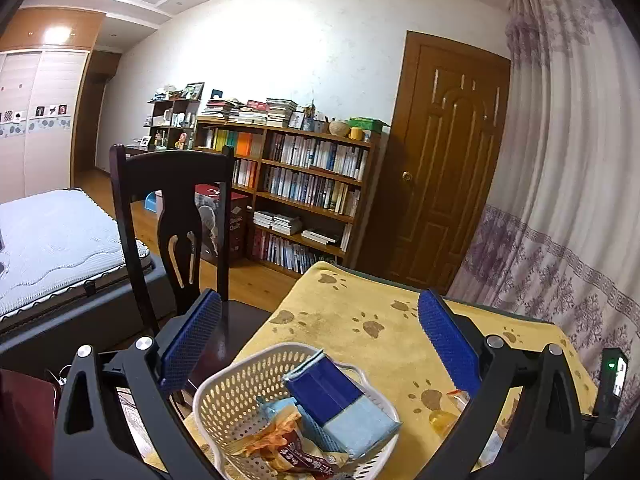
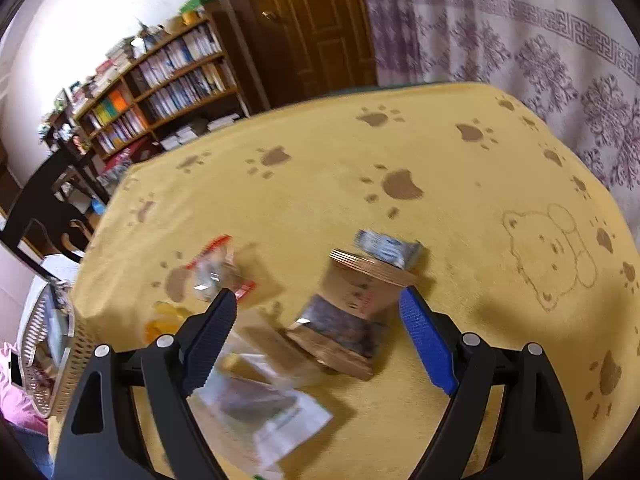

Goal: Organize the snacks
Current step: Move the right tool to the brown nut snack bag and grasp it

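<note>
Several snack packets are sitting in the white perforated plastic basket [image 1: 224,396] at the bench's left edge; others, including a brown paper packet [image 2: 352,312], are lying loose. Both hand-held grippers, left [image 1: 320,344] and right [image 2: 320,332], are hovering open, empty.

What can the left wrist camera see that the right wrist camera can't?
Only the left view looks into the white basket, showing a blue packet and an orange-and-brown snack inside, plus a bed.

Only the right view shows the loose snacks on the table: a brown paper packet, a small blue-grey packet, a clear red-edged packet and a blurred clear bag.

Both show the yellow paw-print tablecloth, the bookshelf, the wooden door, the curtain and open, empty blue-padded grippers.
</note>
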Demonstrator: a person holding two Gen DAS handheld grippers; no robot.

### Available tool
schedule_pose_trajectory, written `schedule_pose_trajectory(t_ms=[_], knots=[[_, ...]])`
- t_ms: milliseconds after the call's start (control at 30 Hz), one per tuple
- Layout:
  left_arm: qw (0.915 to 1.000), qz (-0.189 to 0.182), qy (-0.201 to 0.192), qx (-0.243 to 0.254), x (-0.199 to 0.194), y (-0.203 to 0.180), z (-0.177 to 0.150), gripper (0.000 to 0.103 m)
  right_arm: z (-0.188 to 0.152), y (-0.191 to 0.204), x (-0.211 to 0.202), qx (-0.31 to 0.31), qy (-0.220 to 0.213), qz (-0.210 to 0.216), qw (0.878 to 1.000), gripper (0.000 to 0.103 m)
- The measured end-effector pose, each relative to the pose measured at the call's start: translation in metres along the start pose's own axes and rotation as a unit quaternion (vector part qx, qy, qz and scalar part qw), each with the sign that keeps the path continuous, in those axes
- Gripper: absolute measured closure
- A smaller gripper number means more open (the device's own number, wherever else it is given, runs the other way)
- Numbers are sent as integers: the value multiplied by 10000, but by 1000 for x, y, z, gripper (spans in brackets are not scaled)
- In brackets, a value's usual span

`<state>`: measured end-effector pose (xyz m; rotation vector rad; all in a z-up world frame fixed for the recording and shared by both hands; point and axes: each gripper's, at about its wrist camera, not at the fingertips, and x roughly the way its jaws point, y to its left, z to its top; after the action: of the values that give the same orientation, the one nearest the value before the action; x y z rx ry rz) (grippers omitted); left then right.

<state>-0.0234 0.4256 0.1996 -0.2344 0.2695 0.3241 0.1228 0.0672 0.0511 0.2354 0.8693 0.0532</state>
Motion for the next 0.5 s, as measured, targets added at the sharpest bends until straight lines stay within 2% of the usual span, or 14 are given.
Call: schedule_pose_trajectory(t_ms=[200, 500], knots=[[9999, -69, 36, 91, 2, -4, -3, 3, -5, -11, 24, 185, 313, -159, 9992, 20], [9999, -78, 98, 87, 7, -5, -7, 3, -2, -6, 44, 83, 387, -507, 9979, 20]])
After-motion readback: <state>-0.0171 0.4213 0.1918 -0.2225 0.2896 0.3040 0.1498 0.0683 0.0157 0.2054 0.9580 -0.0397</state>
